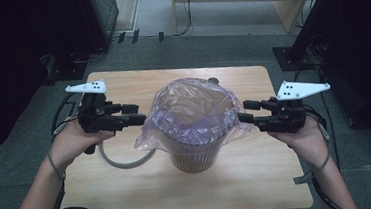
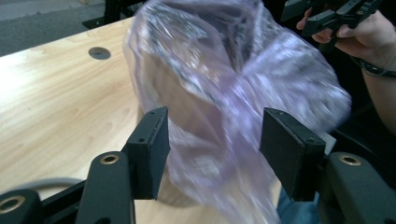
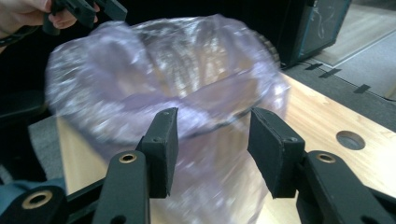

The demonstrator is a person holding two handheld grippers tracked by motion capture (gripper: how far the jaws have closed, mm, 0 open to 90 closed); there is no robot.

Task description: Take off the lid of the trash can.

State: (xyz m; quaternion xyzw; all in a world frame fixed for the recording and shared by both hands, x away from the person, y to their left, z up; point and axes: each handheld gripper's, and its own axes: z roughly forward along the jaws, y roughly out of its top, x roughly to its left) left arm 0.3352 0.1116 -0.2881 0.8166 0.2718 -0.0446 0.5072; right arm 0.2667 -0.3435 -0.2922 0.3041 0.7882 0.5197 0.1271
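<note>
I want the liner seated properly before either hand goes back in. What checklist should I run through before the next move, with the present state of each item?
1. Left hand-held gripper free of the bag: ok, jaws open, film loose between them.
2. Right hand-held gripper free of the bag: ok, jaws open.
3. Purple bag folded over the bin's rim: ok at the front; the far side cannot tell.
4. Bin upright on the table: ok.
5. Bag overhang even all round: not ok, more hangs at the bin's left.
6. Grey cable clear of the bin: ok.
</note>
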